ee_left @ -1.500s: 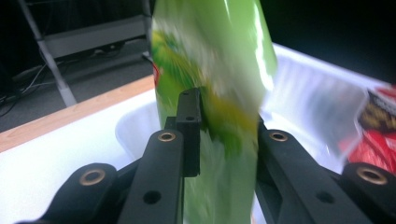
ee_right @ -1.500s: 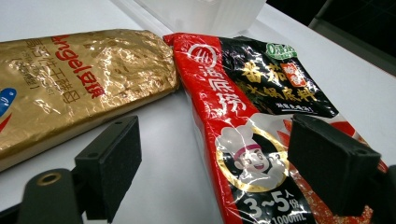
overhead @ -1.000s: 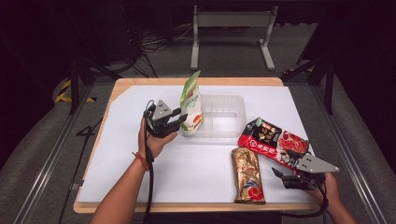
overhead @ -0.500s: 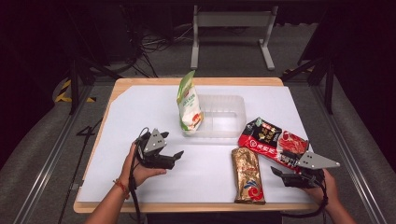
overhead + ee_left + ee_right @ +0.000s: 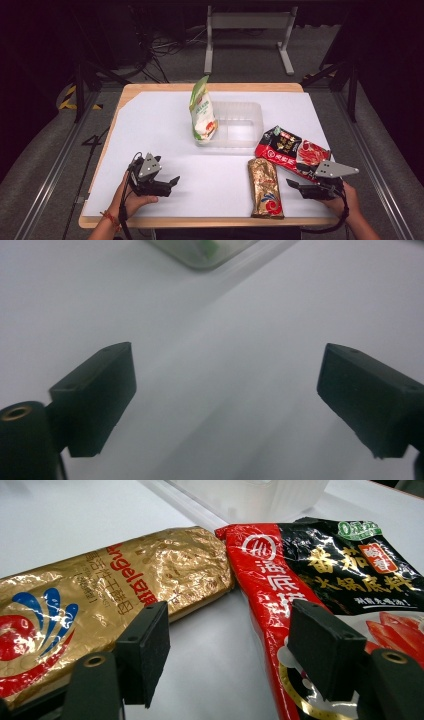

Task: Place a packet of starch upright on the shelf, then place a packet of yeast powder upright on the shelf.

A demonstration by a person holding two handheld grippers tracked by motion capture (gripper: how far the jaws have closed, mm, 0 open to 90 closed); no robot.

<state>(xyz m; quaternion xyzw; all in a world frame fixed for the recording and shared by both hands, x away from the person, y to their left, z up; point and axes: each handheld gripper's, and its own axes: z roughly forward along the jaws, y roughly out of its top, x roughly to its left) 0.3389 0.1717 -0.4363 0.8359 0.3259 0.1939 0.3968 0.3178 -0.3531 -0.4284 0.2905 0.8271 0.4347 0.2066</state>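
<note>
With the green-and-white pouch (image 5: 202, 111) standing in the clear plastic tray (image 5: 248, 114), the empty left gripper (image 5: 171, 182) has just spread its fingers, while the right gripper (image 5: 292, 185), fingers narrowing around nothing, likely next takes the gold foil packet (image 5: 265, 187) at its nine o'clock.

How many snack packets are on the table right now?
3. A green-and-white packet stands upright in the clear tray, at its left end. A gold packet lies flat near the front edge. A red-and-black packet lies right of the gold one.

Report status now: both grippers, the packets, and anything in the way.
Left gripper open, empty, fingers just opened. Right gripper open, just narrowing, near gold packet and red-black packet. Green-white pouch stands in clear tub. Nothing blocking.
</note>
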